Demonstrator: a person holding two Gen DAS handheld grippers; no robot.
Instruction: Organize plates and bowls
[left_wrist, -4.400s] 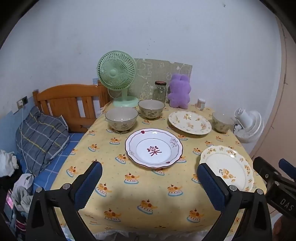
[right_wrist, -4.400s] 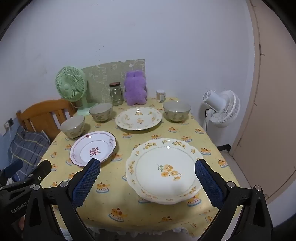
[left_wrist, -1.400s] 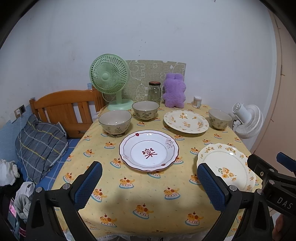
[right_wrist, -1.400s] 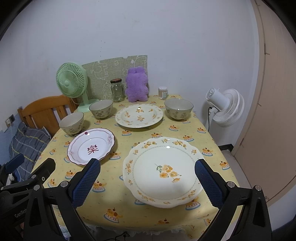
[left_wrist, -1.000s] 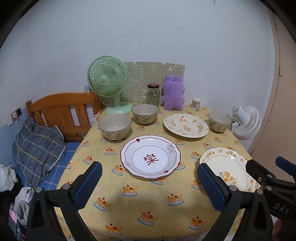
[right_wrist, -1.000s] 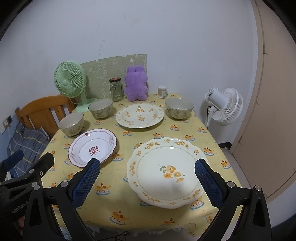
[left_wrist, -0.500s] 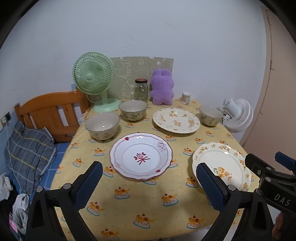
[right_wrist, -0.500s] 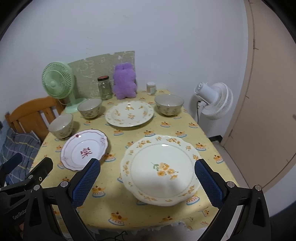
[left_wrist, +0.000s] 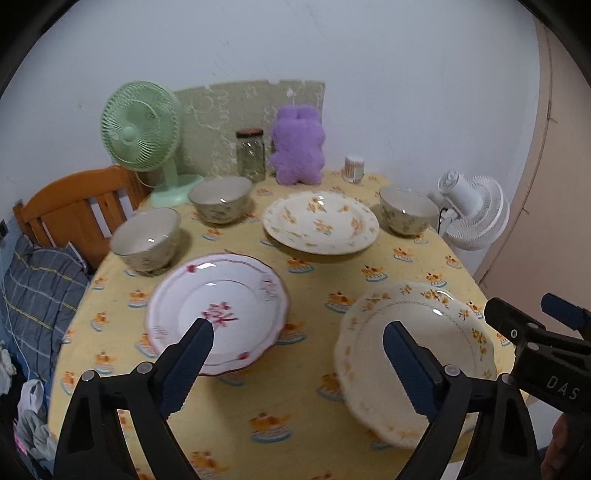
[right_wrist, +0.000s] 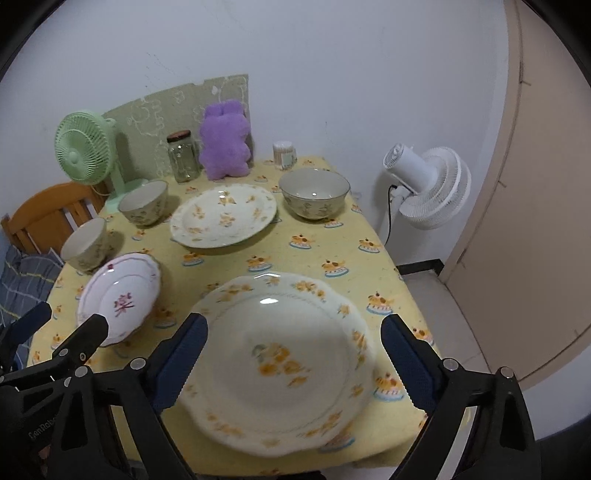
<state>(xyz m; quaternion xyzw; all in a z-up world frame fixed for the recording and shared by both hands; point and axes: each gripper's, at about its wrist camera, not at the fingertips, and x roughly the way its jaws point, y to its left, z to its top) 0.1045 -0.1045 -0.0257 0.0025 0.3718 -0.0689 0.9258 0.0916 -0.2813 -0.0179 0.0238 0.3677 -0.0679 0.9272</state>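
Note:
On the yellow tablecloth, a pink-rimmed plate (left_wrist: 218, 310) lies front left and a large orange-flowered plate (right_wrist: 288, 362) front right. A second flowered plate (left_wrist: 320, 221) sits further back. Three flowered bowls stand around them: one far left (left_wrist: 147, 238), one back left (left_wrist: 220, 198), one back right (right_wrist: 314, 199). My left gripper (left_wrist: 297, 332) hovers over the cloth between the two front plates, its jaws closing on nothing. My right gripper (right_wrist: 294, 325) hangs above the large flowered plate, jaws closing, and its pads do not touch the rim.
Along the back wall stand a green fan (left_wrist: 142, 129), a glass jar (left_wrist: 251, 155), a purple plush toy (left_wrist: 298, 147) and a small white container (left_wrist: 354, 169). A white fan (right_wrist: 428, 188) stands off the table's right side. A wooden headboard (left_wrist: 70, 210) and pillow lie left.
Both grippers have moved in over the table and slightly down, so the front plates look larger and nearer. Each pair of jaws has narrowed a little. No dish has moved.

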